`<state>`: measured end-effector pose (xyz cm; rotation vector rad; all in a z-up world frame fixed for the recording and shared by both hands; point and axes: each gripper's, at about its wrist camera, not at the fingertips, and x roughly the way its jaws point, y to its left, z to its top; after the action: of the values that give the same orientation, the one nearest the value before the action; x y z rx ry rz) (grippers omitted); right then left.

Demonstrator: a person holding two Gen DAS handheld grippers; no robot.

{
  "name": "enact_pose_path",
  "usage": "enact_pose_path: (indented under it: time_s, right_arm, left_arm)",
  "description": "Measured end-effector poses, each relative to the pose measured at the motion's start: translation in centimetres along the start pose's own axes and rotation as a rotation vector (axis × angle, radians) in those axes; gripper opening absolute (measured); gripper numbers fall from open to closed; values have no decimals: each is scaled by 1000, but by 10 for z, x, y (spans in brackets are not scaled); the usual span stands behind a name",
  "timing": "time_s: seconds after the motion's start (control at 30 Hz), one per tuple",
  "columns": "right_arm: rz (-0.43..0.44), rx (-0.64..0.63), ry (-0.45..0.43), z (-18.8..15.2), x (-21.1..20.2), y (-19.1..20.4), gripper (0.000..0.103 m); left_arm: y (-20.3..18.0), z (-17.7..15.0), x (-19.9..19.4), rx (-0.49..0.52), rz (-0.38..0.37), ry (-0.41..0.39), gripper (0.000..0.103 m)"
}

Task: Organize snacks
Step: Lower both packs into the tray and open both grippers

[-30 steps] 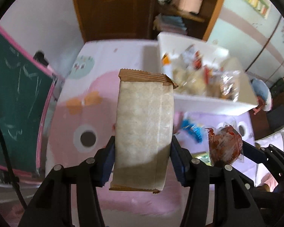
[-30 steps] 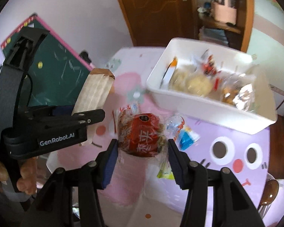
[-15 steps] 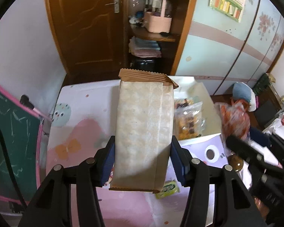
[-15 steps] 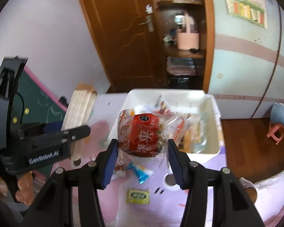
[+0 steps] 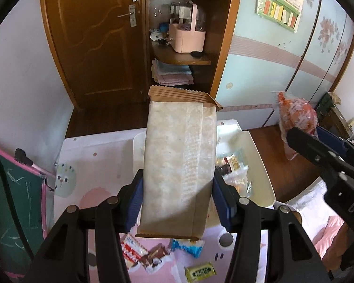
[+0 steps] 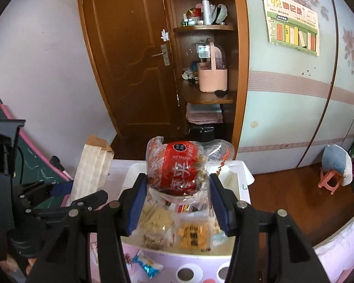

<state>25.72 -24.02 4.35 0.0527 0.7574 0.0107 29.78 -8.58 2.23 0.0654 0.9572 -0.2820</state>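
Snacks in the white bin (image 5: 262,165) sit half hidden behind the left gripper's (image 5: 178,198) clamped beige packet (image 5: 177,160); right gripper (image 6: 177,202) clamps the red bag (image 6: 177,167)

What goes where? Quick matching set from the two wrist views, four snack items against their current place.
Items:
1. tan paper packet
2. red-labelled clear bag
3. yellow-green candy
4. orange cracker pack

Places:
A. inside the white bin
B. clamped in the right gripper
C. loose on the pink tablecloth
D. clamped in the left gripper

Pairs: 1-D, 2-B, 3-C, 4-A
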Motion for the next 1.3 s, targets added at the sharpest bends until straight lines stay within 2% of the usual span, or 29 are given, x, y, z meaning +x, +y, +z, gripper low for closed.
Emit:
enact_pose_path:
  time_s: [0.2,0.4,0.43,0.53,0.57,0.87,1.3]
  right_arm:
    - [-16,21,37,6,28,-5,53]
    - [-40,33,88,6,62,-12,55]
    - [-39,35,91,6,65,-12,55]
    - [-32,45,99,4,72,-13,55]
    - [-32,47,104,3,75,-13,57]
    - [-20,60,131,-6,78,-13,59]
    - [-10,84,120,-13,50,-10,60]
  left_arm:
    - [1,20,39,-5,-3,42,53]
    - [1,22,70,13,22,84,54]
    - [1,22,73,12,26,86,57]
    - [2,22,78,11,50,77,86]
    - [3,21,78,9,63,66,90]
    - [9,14,71,-4,73,65,90]
    - [12,-3,41,-18,85,39,90]
